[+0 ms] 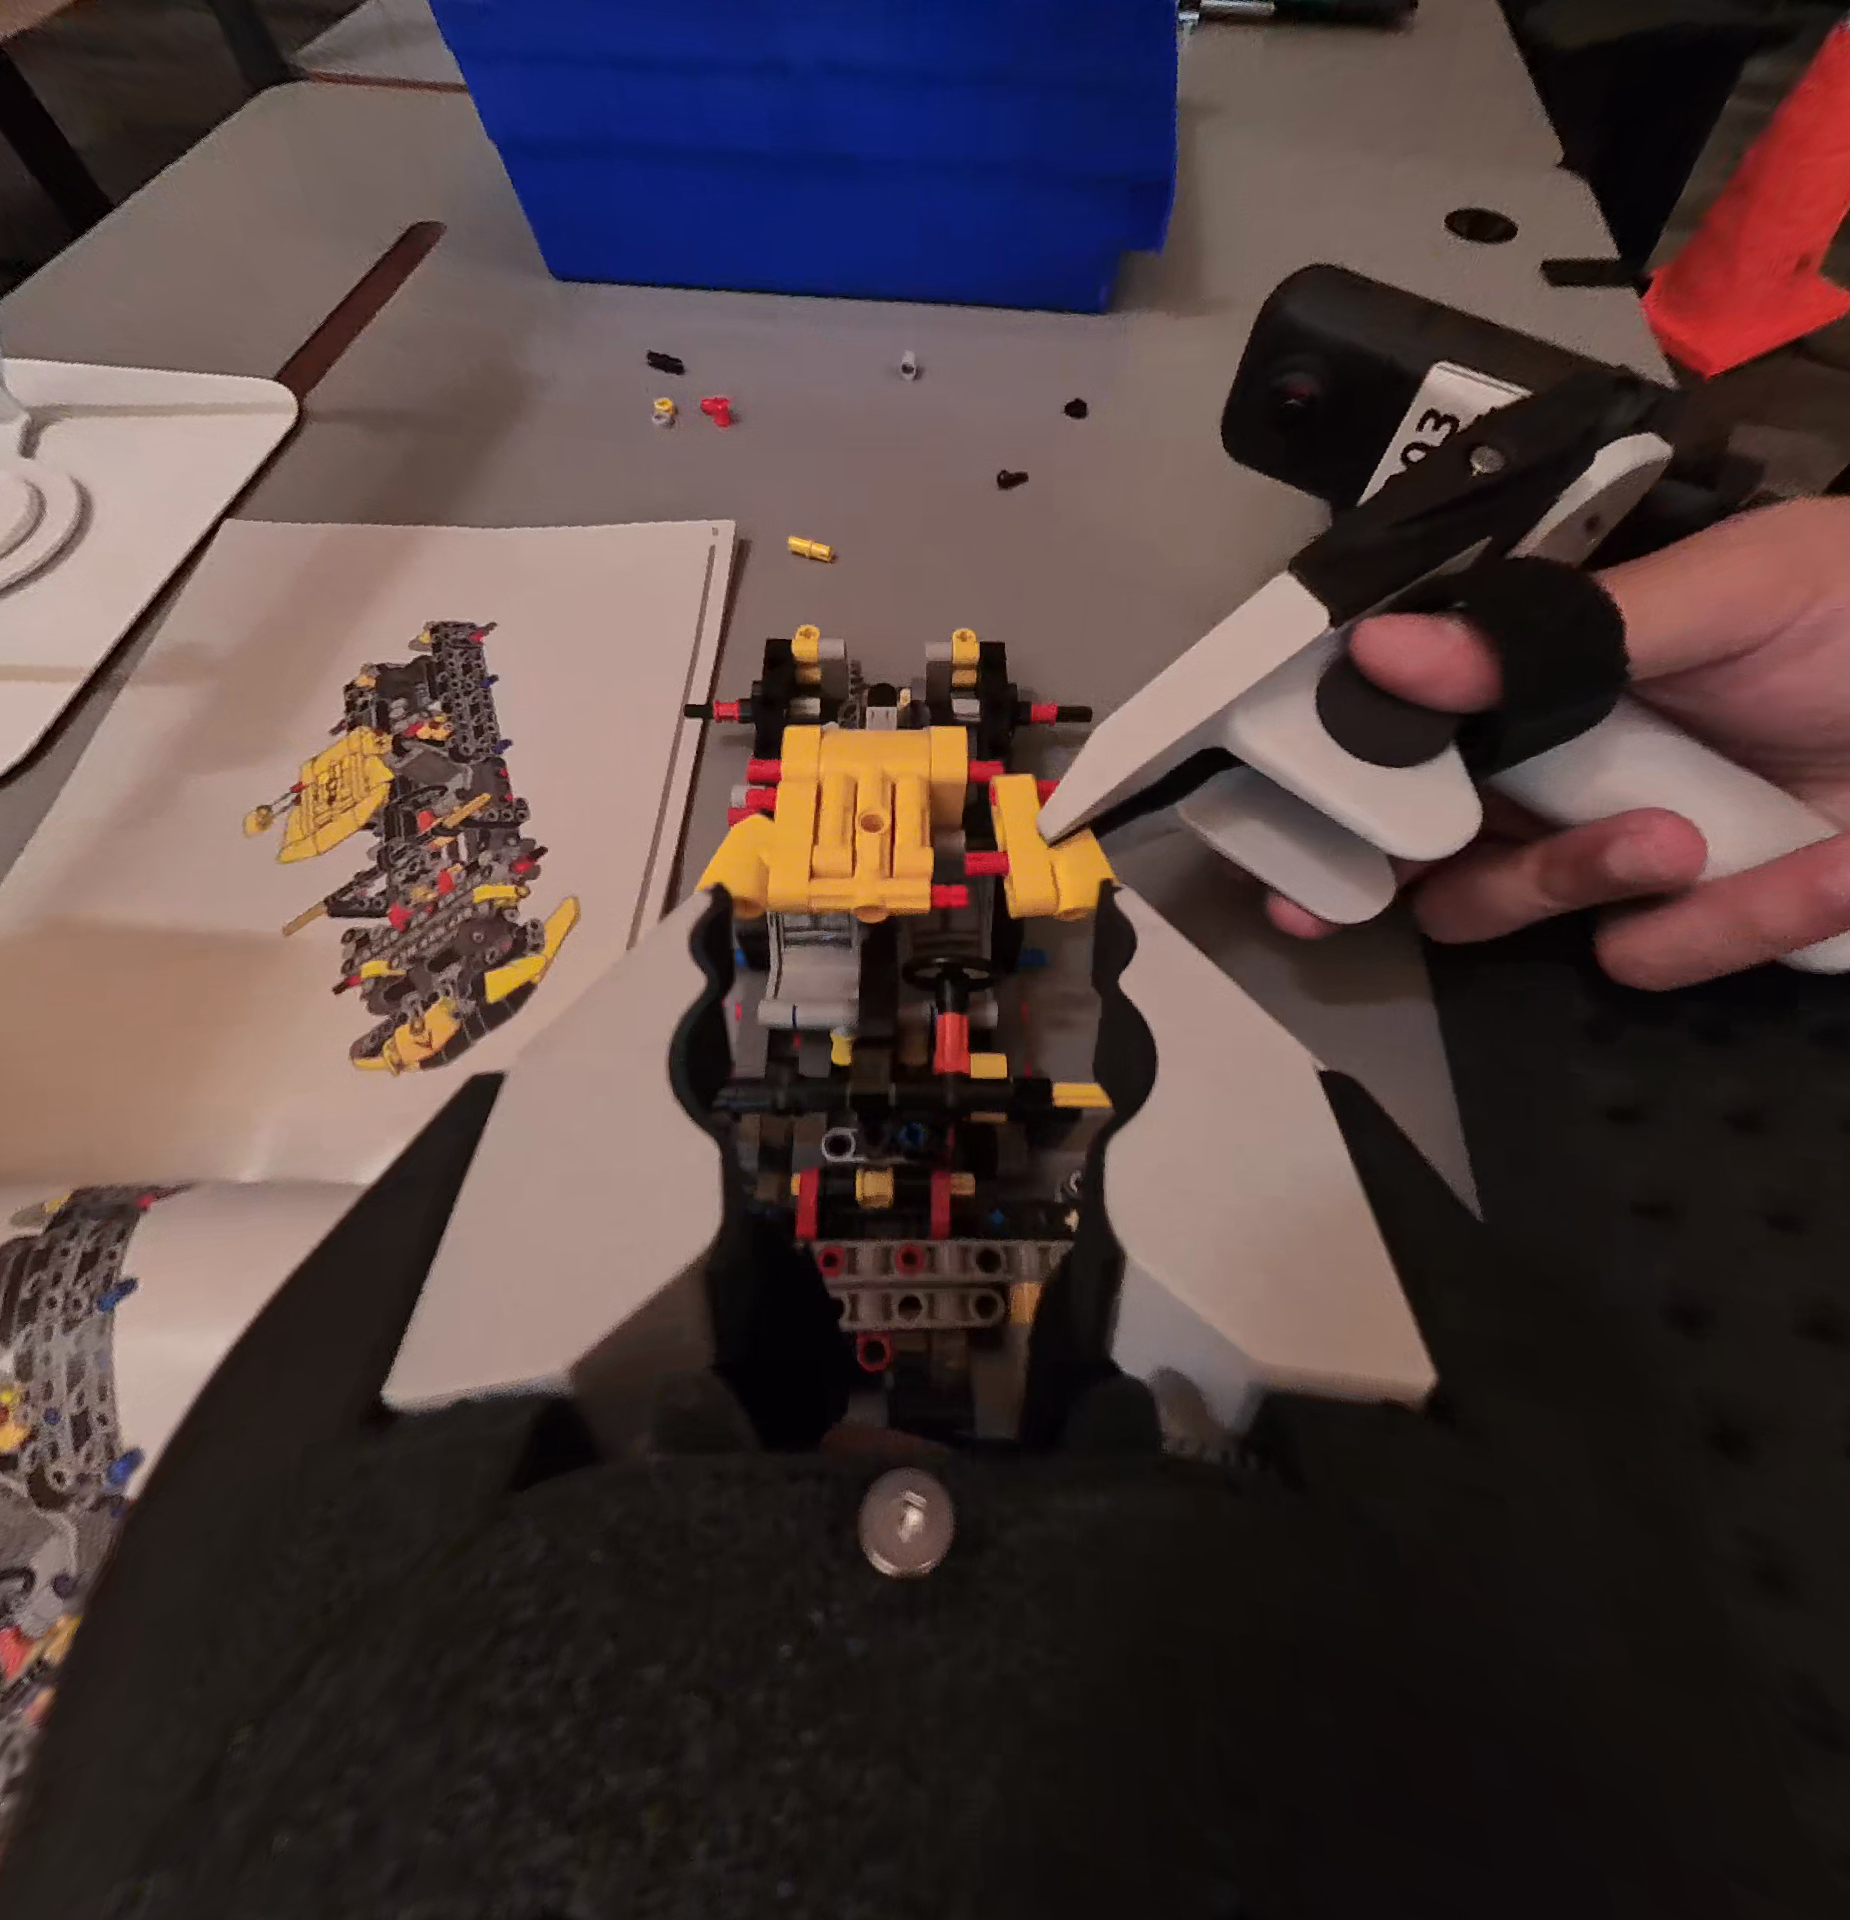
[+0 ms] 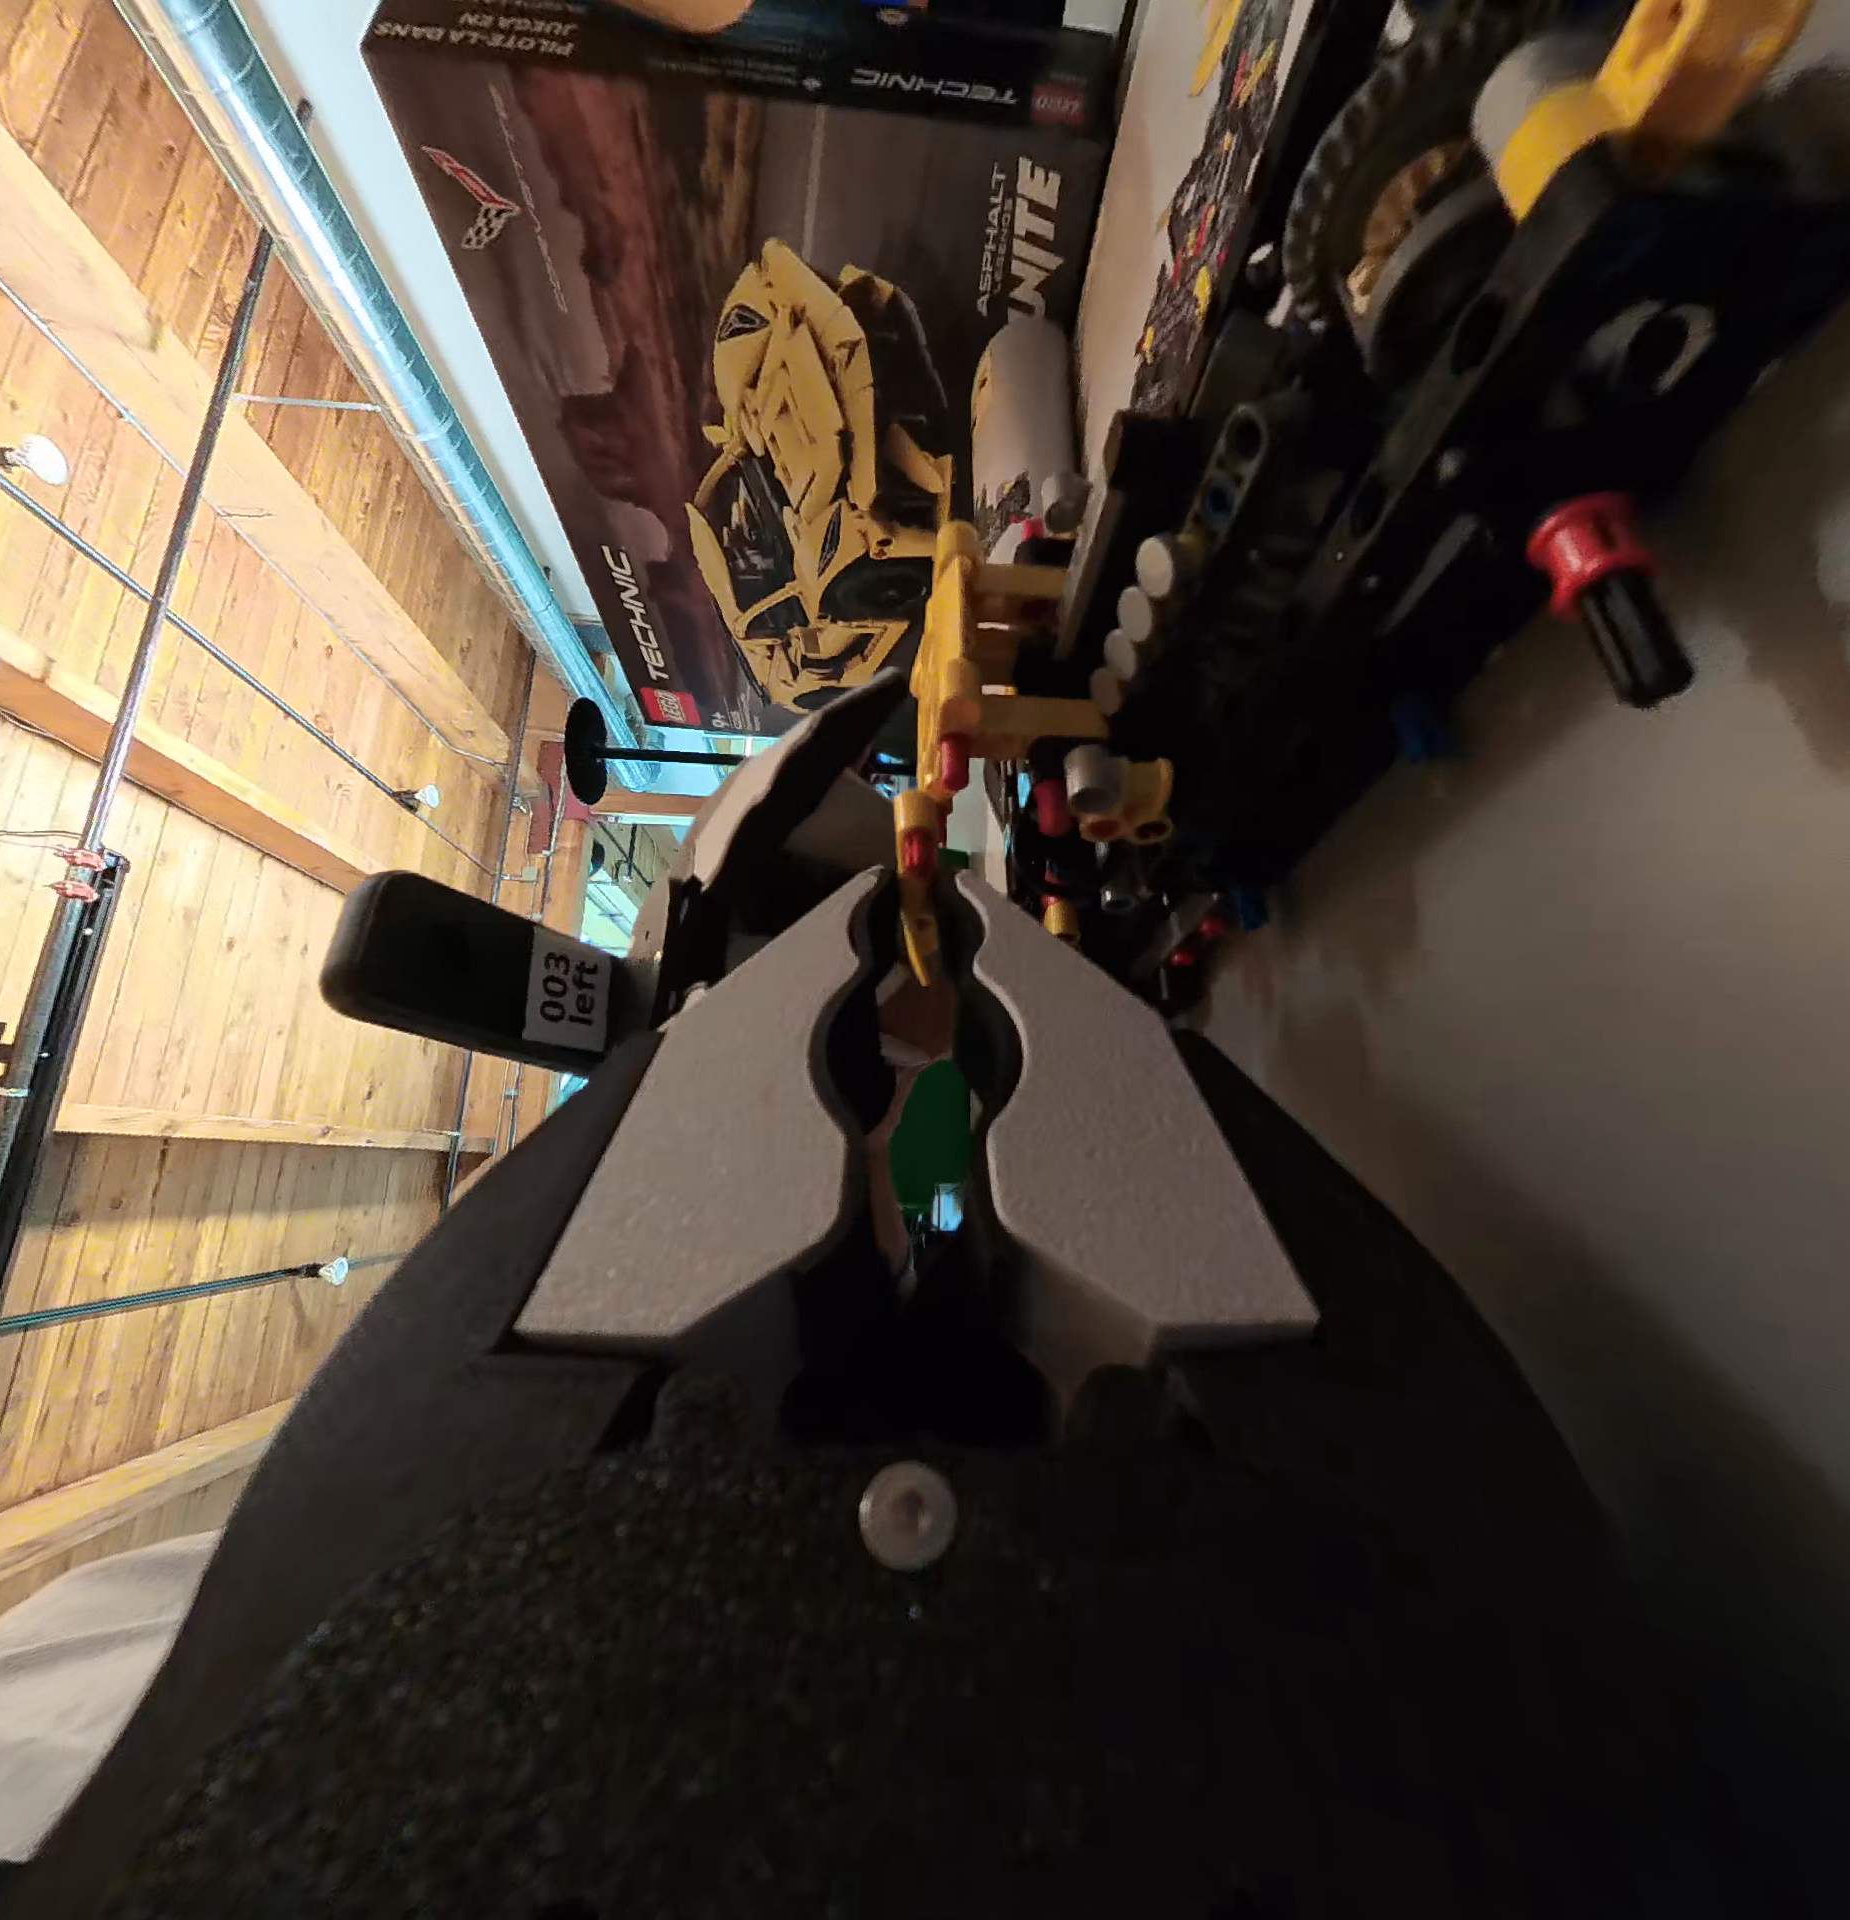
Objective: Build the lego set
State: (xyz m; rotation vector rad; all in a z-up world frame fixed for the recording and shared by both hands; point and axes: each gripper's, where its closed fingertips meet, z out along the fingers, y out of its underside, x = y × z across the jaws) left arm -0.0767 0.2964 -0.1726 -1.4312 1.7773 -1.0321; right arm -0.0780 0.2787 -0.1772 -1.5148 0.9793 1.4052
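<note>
The partly built lego car [image 1: 900, 1039], black and grey with a yellow hood, lies on the grey table. My left gripper [image 1: 910, 899] straddles it, with its white fingers [image 1: 588, 1091] pressed to the car's two sides. My right gripper [image 1: 1056, 831] comes in from the right in a hand and pinches a yellow panel piece [image 1: 1046, 862] at the car's right front. In the right wrist view the right gripper [image 2: 921, 888] is shut on that yellow piece [image 2: 919, 925], with the car [image 2: 1368, 468] just beyond. The left gripper [image 2: 796, 758] shows behind it.
An open instruction booklet [image 1: 381, 831] lies left of the car. A blue bin [image 1: 827, 156] stands at the back. Loose pins lie between them: yellow [image 1: 812, 548], red [image 1: 715, 408], black [image 1: 1011, 479]. The set's box [image 2: 796, 364] stands behind the car. My two grippers' fingertips are within a few centimetres of each other.
</note>
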